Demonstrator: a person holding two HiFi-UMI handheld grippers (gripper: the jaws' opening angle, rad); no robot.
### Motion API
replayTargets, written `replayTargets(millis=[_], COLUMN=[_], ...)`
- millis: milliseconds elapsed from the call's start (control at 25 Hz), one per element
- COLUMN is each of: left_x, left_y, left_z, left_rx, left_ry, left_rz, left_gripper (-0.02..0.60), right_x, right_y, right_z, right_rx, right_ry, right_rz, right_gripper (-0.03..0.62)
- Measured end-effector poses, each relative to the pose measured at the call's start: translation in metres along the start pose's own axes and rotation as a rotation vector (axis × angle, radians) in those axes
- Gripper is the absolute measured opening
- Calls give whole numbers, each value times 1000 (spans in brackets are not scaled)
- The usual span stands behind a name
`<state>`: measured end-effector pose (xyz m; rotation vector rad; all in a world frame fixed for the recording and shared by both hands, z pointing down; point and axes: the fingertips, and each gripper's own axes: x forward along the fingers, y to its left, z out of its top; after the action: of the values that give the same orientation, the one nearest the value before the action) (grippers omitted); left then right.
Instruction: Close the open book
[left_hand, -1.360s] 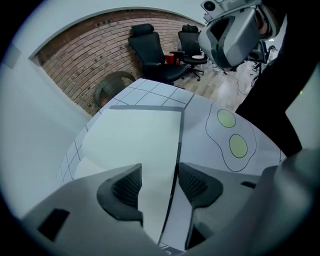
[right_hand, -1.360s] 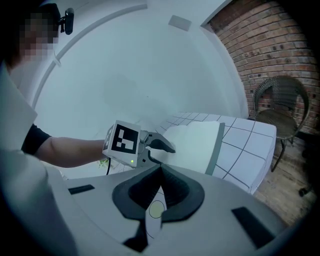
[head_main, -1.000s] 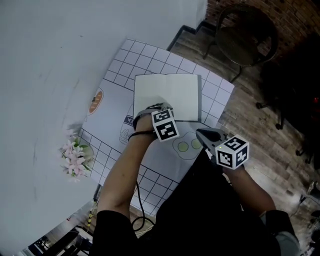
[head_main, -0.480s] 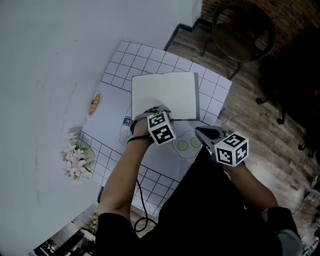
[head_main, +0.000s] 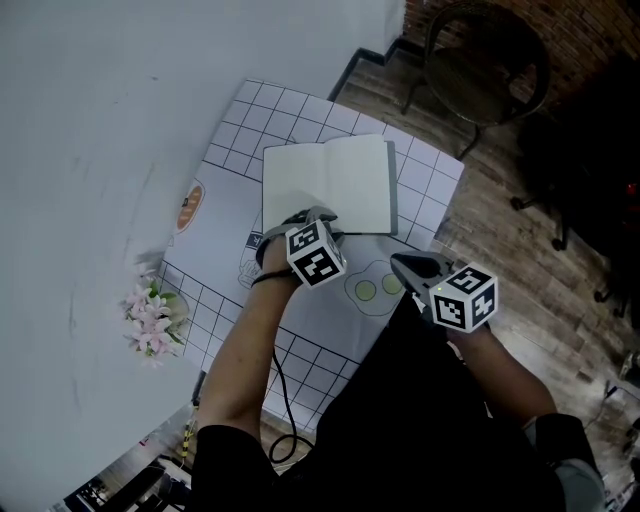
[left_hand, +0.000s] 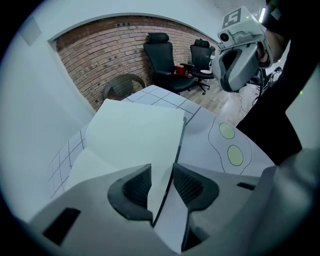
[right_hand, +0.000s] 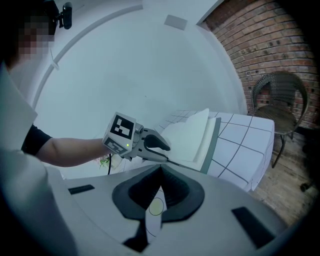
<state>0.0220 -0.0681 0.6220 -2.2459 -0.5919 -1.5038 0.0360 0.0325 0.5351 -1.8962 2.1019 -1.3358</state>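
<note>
An open book (head_main: 335, 185) with white pages and a grey cover lies on the grid-printed mat (head_main: 425, 170). My left gripper (head_main: 303, 222) points steeply down at the book's near edge. In the left gripper view its jaws (left_hand: 161, 172) are closed on a thin leaf with a dark edge, part of the book (left_hand: 135, 132), and that leaf stands raised off the mat. My right gripper (head_main: 412, 268) hovers shut and empty to the right of the book, near the table's edge. The right gripper view shows my right gripper (right_hand: 160, 176), the left gripper (right_hand: 150, 145) and the book (right_hand: 192, 134).
A pot of pink flowers (head_main: 150, 315) stands at the table's left. An orange print (head_main: 190, 205) and green circles (head_main: 378, 290) mark the mat. A wicker chair (head_main: 490, 60) stands beyond the table, with office chairs (left_hand: 162, 55) by the brick wall.
The left gripper's jaws have closed on the book's near edge. That side of the book has lifted slightly off the mat. The right gripper has kept still.
</note>
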Motion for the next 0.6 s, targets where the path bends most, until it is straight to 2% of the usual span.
replayTargets(millis=[320,400,600], left_x=[-7,-9,-20], left_y=[7,10,23], left_z=[0,-1,-4], left_rx=[-77,-63,27], left_ry=[-56,-59,-59], left_rz=[28,71,244], left_gripper=[143,143,144], right_x=[0,1,2], right_y=[2,3,5], right_z=[0,0,0], right_rx=[-3,-3,-9], right_ry=[5,6,12], right_rz=[0,0,2], right_gripper=[-2,-2,-2])
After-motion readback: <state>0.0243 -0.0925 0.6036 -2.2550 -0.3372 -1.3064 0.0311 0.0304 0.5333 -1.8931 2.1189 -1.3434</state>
